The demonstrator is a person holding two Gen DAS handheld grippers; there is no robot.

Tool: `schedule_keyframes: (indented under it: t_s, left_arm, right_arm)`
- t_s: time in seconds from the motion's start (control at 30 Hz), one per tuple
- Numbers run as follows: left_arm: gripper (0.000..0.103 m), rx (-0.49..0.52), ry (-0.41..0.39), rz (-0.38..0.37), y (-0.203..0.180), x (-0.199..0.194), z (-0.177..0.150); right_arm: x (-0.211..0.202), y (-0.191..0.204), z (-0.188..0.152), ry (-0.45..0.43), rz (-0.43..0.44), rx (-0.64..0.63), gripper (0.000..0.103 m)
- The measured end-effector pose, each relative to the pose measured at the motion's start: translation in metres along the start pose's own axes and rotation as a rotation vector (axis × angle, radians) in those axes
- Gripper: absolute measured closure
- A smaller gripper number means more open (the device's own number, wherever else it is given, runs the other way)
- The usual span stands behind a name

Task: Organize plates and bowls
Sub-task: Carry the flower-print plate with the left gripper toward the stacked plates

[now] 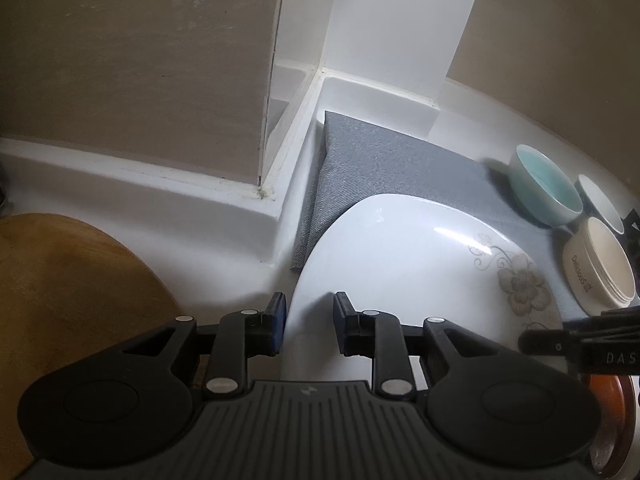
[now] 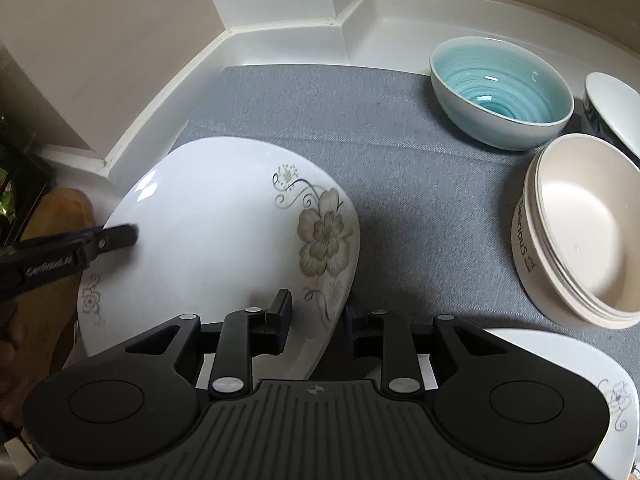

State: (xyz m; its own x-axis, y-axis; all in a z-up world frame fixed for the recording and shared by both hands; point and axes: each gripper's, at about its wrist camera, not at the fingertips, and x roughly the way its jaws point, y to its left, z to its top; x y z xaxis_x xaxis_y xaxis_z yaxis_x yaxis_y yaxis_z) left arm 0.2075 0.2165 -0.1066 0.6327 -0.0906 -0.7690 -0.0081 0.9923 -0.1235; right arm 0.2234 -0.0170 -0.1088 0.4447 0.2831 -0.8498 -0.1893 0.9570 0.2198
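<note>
A white square plate with a grey flower print (image 1: 404,256) (image 2: 224,240) is held tilted above the grey mat (image 1: 380,160) (image 2: 400,168). My left gripper (image 1: 310,322) straddles its left edge with the jaws a little apart; one finger (image 2: 120,236) shows over the plate in the right wrist view. My right gripper (image 2: 316,320) straddles the plate's right edge, one finger above and one below. A teal bowl (image 2: 500,92) (image 1: 544,186), stacked cream bowls marked "Delicious" (image 2: 580,232) (image 1: 600,264) and a dark-rimmed bowl (image 2: 612,108) stand at the right.
A second flower-print plate (image 2: 560,380) lies at the lower right. A round wooden board (image 1: 68,280) lies left of the mat on the white counter (image 1: 224,240). A white pillar (image 1: 400,20) and beige walls close the back corner.
</note>
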Motion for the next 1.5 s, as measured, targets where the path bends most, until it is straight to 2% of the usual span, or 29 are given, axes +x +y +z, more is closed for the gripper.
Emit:
schedule_keyframes:
  t_s: [0.3,0.8,0.9,1.27,1.5]
  left_arm:
    - [0.076,0.031,0.029,-0.008,-0.003,-0.006,-0.007]
    - [0.074,0.027,0.060,-0.012,-0.002,-0.005,-0.007]
    - [0.068,0.032,0.075,-0.022,-0.005,-0.001,-0.007]
    - [0.068,0.050,0.038,-0.017,-0.007,-0.001,-0.011]
    - [0.069,0.026,0.057,-0.036,-0.004,-0.002,-0.010]
  right_arm:
    - [-0.001,0.003,-0.006,0.006,0.004,0.014,0.071]
    - [-0.002,0.006,-0.011,-0.012,-0.013,0.021,0.071]
    - [-0.001,0.005,-0.009,-0.012,-0.012,0.023,0.071]
    - [-0.001,0.005,-0.011,-0.015,-0.013,0.020,0.071]
    - [-0.001,0.005,-0.011,-0.021,-0.017,0.022,0.072]
